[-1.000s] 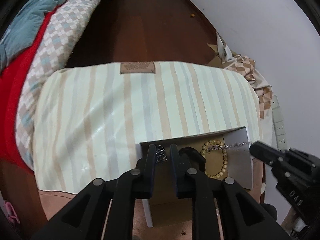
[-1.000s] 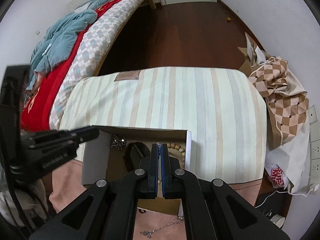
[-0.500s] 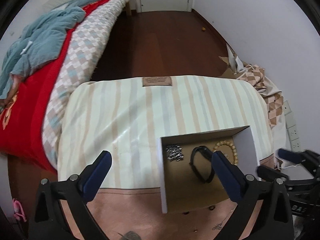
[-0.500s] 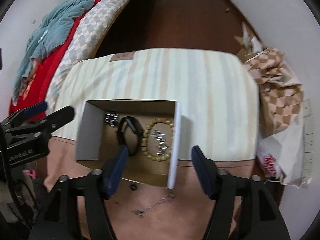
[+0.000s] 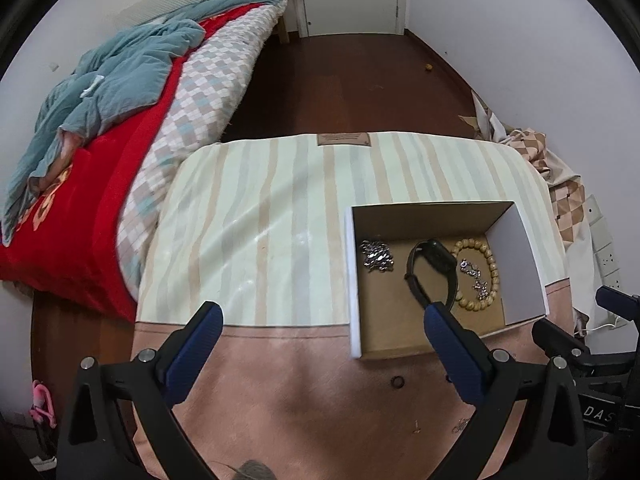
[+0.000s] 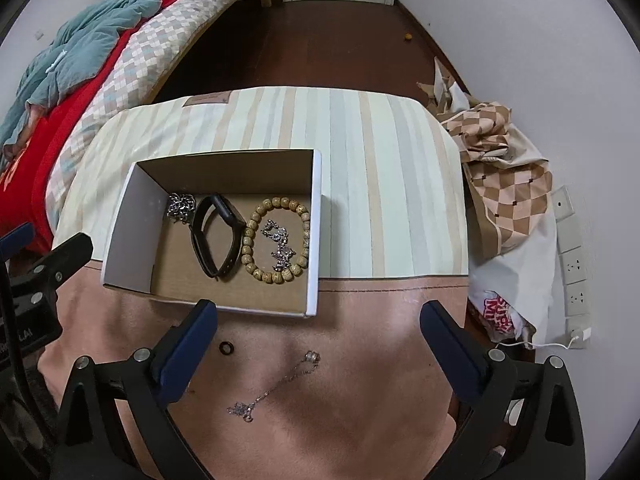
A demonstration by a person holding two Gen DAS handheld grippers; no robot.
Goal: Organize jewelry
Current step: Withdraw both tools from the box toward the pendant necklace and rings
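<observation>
An open cardboard box (image 6: 120,216) (image 5: 524,256) stands on the striped cloth. Inside lie a silver chain clump (image 6: 181,207) (image 5: 376,255), a black watch band (image 6: 218,232) (image 5: 434,270), a wooden bead bracelet (image 6: 250,240) (image 5: 494,268) and a silver chain (image 6: 280,246) (image 5: 474,276) resting inside the bracelet. On the pink mat in front lie a silver necklace (image 6: 276,386) and a small black ring (image 6: 226,347) (image 5: 397,382). My left gripper (image 5: 320,320) and right gripper (image 6: 320,324) are both wide open and empty, held above the mat.
A bed with red and blue bedding (image 5: 100,120) lies to the left. A checked cloth and a plastic bag (image 6: 504,184) sit at the table's right by wall sockets (image 6: 572,256). Dark wooden floor (image 5: 352,80) lies beyond. A small earring stud (image 5: 417,426) lies on the mat.
Both grippers opened and pulled back and up from the box. The silver chain that my right gripper held now lies inside the bead bracelet.
</observation>
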